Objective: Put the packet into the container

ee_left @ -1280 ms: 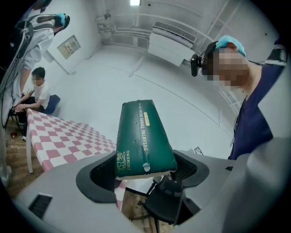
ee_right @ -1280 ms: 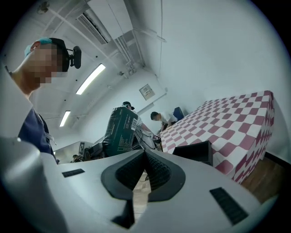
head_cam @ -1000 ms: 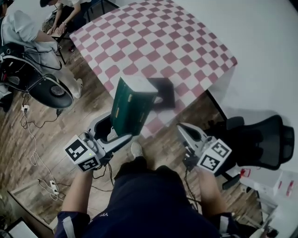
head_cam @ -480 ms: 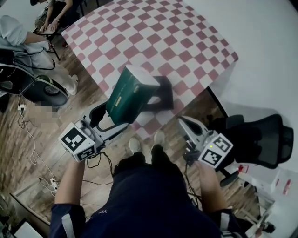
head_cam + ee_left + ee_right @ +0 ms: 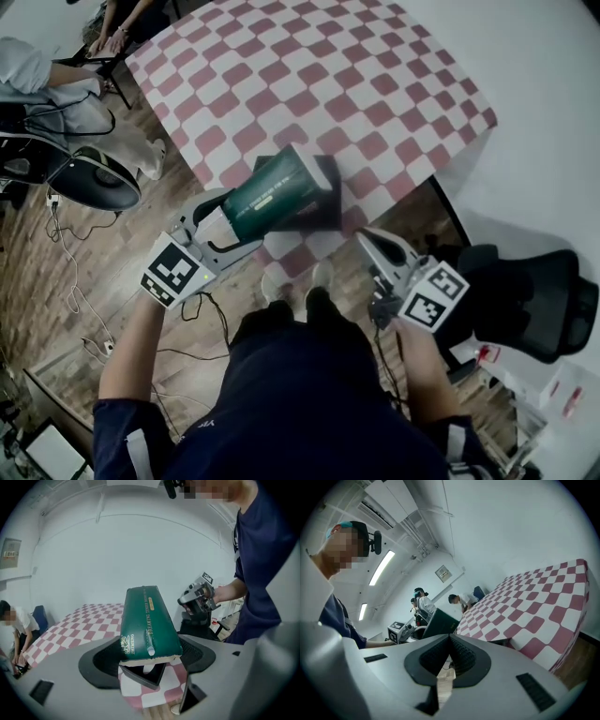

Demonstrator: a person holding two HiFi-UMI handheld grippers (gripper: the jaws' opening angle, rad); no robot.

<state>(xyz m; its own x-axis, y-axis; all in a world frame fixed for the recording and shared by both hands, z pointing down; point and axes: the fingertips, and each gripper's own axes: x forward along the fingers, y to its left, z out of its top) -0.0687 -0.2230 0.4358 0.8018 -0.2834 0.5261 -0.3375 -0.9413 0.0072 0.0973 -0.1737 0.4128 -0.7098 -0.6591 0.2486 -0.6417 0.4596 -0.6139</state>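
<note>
L gripper [image 5: 242,222] is clamped on the green packet [image 5: 277,192], jaws on either side of its near end, pads pressed to its long faces. Its marker cube [image 5: 175,270] sits at the back, by the person's L hand. In the L gripper view the packet [image 5: 147,620] sticks out away from the jaws w/ gold print running along its top face and a pale edge at the near end. The black container [image 5: 143,674] shows right below that end, open side up. Can't tell if the two touch.

From the head view the packet lies tilted, about level, across the near corner of the table [image 5: 309,84]. The square black container [image 5: 333,202] stands on the red-and-white checked cloth by the table's near edge, partly hidden behind the packet. So the packet is over or against the container, not inside it.

R gripper [image 5: 367,246] is held lower and to the R, off the table edge, apart from packet and container. Its jaws are pressed together w/ nothing between them, as the R gripper view [image 5: 450,652] shows. Its marker cube [image 5: 431,295] faces up.

Further out: a black office chair [image 5: 534,291] to the R, wood floor [image 5: 56,272] w/ cables on the L, and a seated person [image 5: 56,75] at a chair in the far L corner.
</note>
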